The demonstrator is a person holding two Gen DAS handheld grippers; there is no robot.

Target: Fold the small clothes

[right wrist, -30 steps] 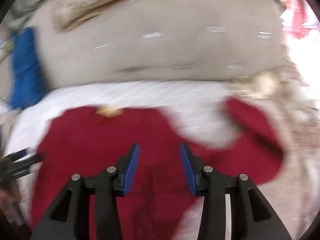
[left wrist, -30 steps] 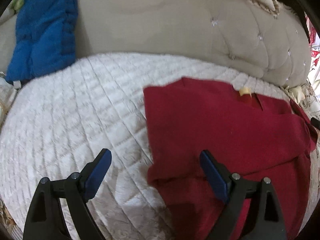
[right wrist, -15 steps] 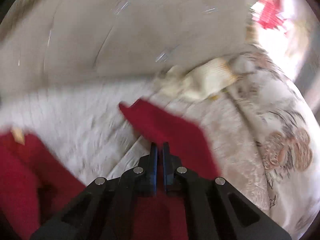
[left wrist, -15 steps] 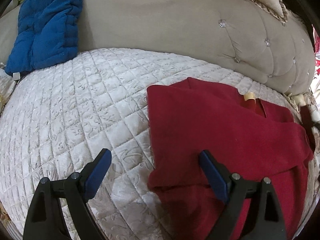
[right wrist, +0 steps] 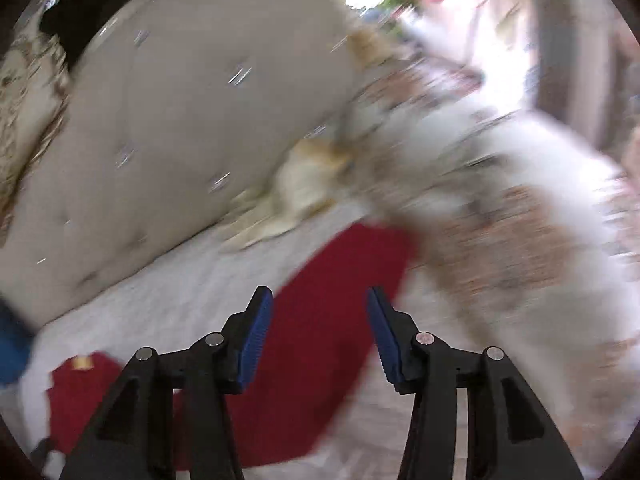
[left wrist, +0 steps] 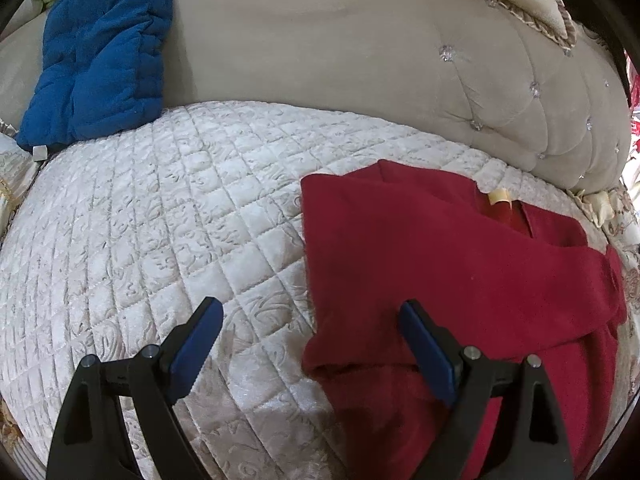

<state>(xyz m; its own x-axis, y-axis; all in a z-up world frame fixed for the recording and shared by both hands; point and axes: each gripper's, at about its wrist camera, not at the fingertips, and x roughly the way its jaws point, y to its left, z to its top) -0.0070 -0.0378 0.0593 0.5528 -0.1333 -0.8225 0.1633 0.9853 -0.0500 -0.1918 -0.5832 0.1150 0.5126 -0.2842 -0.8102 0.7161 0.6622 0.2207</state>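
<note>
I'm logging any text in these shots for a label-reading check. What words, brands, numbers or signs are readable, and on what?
None can be read.
Neck tag on the red garment: pale yellow, too small to show any print.
Same tag in the right wrist view: motion-blurred, unreadable.
Small white tag at the blue quilted cushion: nothing legible.
</note>
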